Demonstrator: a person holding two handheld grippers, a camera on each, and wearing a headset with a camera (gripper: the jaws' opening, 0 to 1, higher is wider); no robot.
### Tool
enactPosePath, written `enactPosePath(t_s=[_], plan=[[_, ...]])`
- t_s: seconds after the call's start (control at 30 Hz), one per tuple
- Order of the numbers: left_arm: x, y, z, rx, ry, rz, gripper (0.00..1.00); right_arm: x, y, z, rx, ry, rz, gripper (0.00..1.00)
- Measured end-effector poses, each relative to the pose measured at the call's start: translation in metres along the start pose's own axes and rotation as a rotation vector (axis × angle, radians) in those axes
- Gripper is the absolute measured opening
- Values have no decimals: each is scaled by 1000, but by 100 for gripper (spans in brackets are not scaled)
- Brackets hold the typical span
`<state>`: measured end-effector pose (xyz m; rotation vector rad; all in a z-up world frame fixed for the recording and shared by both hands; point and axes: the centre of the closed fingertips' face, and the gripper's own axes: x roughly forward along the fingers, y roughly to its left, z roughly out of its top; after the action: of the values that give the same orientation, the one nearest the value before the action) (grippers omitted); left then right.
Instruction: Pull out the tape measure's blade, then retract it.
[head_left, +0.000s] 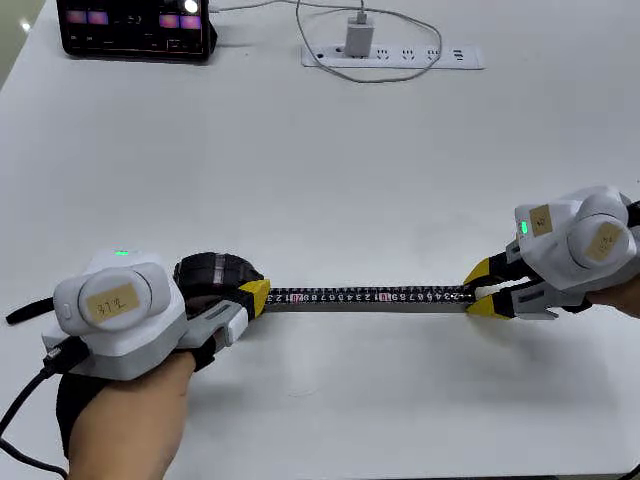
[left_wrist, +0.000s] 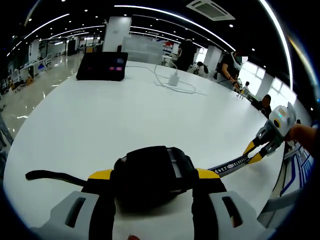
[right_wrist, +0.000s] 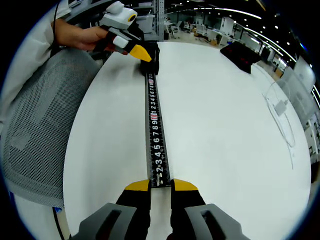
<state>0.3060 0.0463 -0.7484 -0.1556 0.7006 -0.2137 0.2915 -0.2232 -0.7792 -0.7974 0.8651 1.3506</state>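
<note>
A black tape measure case (head_left: 215, 282) sits on the white table at the lower left, and my left gripper (head_left: 250, 297) is shut on it; its yellow fingertips (left_wrist: 102, 175) flank the case (left_wrist: 154, 172). The dark numbered blade (head_left: 370, 296) runs out of the case to the right, just above the table. My right gripper (head_left: 481, 289) is shut on the blade's end. In the right gripper view the blade (right_wrist: 156, 140) stretches from my right gripper (right_wrist: 160, 185) back to the case (right_wrist: 152, 56) and the left gripper (right_wrist: 136, 48).
A black tablet (head_left: 135, 27) with a lit screen stands at the far left. A white power strip (head_left: 400, 55) with a plugged charger (head_left: 359, 37) and cable lies at the far middle. A grey mesh chair back (right_wrist: 37, 130) stands beside the table edge.
</note>
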Motion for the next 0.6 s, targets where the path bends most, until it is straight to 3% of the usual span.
enactPosePath(t_s=[0.6], plan=[[-1,-1,0,-8,5,-3,56,-1,1,0,-1,3,4,11]])
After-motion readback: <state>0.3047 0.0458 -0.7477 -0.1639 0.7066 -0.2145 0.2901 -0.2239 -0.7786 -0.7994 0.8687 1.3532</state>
